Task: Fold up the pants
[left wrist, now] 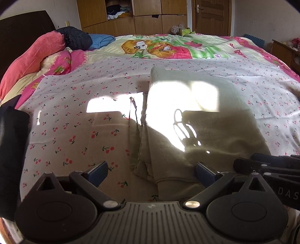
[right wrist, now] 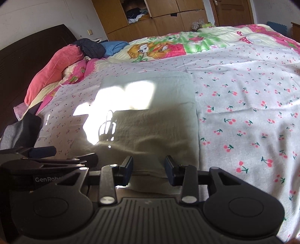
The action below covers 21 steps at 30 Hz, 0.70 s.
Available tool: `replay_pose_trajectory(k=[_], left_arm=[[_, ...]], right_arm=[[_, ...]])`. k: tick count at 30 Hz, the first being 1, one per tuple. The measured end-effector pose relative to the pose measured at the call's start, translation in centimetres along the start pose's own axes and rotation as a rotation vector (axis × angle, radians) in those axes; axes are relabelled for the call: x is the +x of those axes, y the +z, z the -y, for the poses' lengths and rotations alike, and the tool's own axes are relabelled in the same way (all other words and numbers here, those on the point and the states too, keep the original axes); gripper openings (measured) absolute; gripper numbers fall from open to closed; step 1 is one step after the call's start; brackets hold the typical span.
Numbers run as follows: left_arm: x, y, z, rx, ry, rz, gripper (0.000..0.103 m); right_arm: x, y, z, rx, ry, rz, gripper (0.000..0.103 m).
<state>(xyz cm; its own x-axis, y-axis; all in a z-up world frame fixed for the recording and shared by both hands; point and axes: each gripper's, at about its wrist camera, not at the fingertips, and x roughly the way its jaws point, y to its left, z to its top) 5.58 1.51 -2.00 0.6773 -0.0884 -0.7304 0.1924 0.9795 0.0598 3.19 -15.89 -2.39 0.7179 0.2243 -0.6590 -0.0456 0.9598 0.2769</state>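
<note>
Beige pants (left wrist: 196,123) lie folded into a long rectangle on the cherry-print sheet (left wrist: 75,131); they also show in the right wrist view (right wrist: 153,127). My left gripper (left wrist: 151,173) is open, its jaws wide apart over the near left edge of the pants, holding nothing. My right gripper (right wrist: 149,169) is open, its jaws straddling the near hem of the pants; nothing is pinched. The right gripper shows at the right edge of the left wrist view (left wrist: 268,165).
A cartoon quilt (left wrist: 168,47) covers the far bed. Pink pillows (left wrist: 31,60), a dark jacket (left wrist: 76,37) and a blue towel (left wrist: 101,39) lie at the headboard. A dark garment (left wrist: 11,150) lies at the left. A wooden wardrobe (left wrist: 131,16) stands behind.
</note>
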Motion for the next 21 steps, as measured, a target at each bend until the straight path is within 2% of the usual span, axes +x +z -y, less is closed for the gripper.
replay_pose_trajectory(k=[3,7,10,16,21], left_arm=[[0.2,-0.6,-0.1,-0.015,0.000,-0.011,0.103],[-0.6,-0.8,-0.1,-0.012,-0.004,0.009,0.103],[-0.9,-1.2,-0.6,-0.046,-0.024,0.012,0.103],[-2.4,-1.3,-1.1,-0.074,-0.025,0.076,0.103],[-1.9,-1.4,-1.0,-0.070,-0.016,0.057,0.103]], right_arm=[[-0.4,-0.5,-0.6,-0.038,0.000,0.002,0.042],[-1.0,-0.6,-0.4,-0.017,0.007,0.005,0.043],[-1.5,-0.5,-0.1,0.019,0.019,0.008,0.043],[-2.4,-0.5,0.3,0.046,0.023,0.032,0.043],[-2.5,-0.5,0.2,0.041,0.019,0.037,0.043]])
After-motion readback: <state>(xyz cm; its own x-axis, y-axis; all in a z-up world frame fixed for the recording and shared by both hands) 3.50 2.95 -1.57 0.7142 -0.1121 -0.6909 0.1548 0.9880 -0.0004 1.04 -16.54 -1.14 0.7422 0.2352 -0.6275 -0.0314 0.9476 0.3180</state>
